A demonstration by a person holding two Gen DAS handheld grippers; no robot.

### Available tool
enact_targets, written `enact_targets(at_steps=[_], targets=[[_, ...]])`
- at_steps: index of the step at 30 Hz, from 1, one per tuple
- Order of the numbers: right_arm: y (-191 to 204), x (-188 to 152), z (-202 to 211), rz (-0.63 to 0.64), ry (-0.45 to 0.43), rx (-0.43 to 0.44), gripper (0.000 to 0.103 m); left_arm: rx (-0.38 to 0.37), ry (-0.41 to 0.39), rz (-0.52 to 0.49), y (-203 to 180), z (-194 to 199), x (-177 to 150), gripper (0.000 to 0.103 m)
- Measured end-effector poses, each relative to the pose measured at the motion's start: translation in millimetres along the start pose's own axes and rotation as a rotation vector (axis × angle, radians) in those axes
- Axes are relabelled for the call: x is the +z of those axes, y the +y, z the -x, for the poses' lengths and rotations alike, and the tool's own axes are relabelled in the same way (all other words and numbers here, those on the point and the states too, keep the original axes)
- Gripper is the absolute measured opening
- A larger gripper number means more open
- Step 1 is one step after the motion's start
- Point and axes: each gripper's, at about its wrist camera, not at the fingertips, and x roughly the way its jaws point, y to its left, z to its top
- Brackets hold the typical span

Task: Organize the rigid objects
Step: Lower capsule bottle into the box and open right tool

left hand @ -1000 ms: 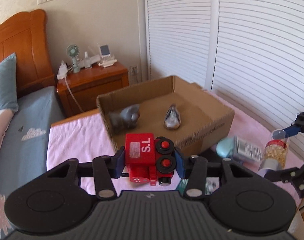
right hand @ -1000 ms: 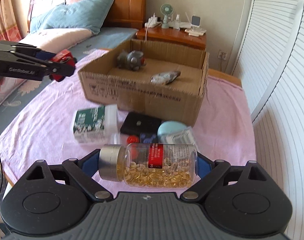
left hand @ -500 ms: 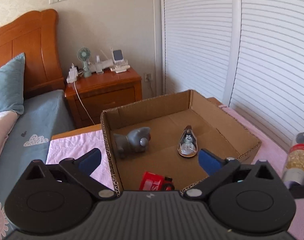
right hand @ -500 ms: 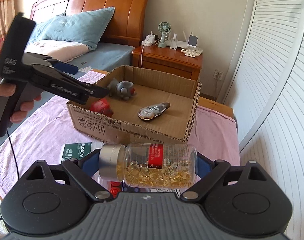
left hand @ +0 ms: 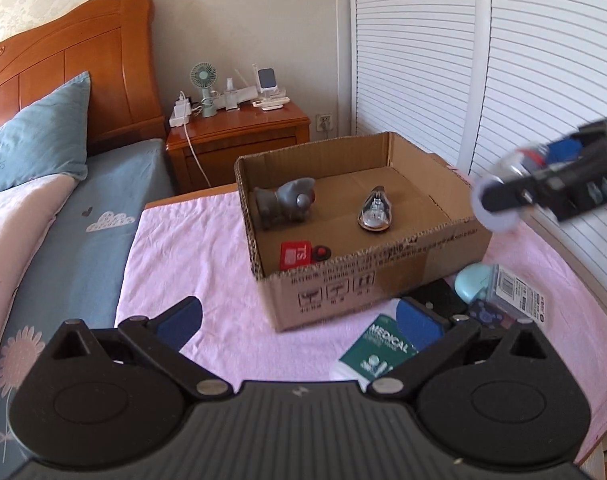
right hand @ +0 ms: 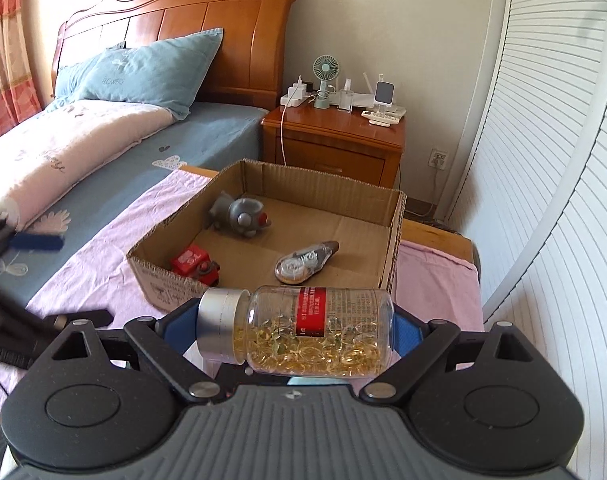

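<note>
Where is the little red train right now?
The red toy train lies inside the cardboard box, in its near-left corner in the left wrist view, in front of the grey toy.

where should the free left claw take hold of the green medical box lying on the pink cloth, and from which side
Probably across its two long side edges, coming down from above. The green medical box lies flat on the pink cloth in front of the cardboard box, so its thin sides are the faces a claw could pinch. The left claw is open, with the box's far corner by its right finger.
</note>
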Motion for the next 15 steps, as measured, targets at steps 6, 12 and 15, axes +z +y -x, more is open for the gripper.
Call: enact_targets(at_steps=[6, 12, 15], targets=[[-2.5, 28.4, -25.1, -0.048, 0.025, 0.002, 0.096, 0.095, -0.050, -0.028, -6.0, 24.5, -6.5, 0.102], [-1.2, 42.0, -57.6, -0.076, 0.093, -0.020, 0.096, 0.079, -0.042, 0.025, 2.4, 30.7, -8.7, 0.102], [-3.0, 42.6, -72.1, -0.094, 0.126, -0.037, 0.096, 0.079, -0.042, 0.034, 5.8, 28.9, -12.0, 0.102]])
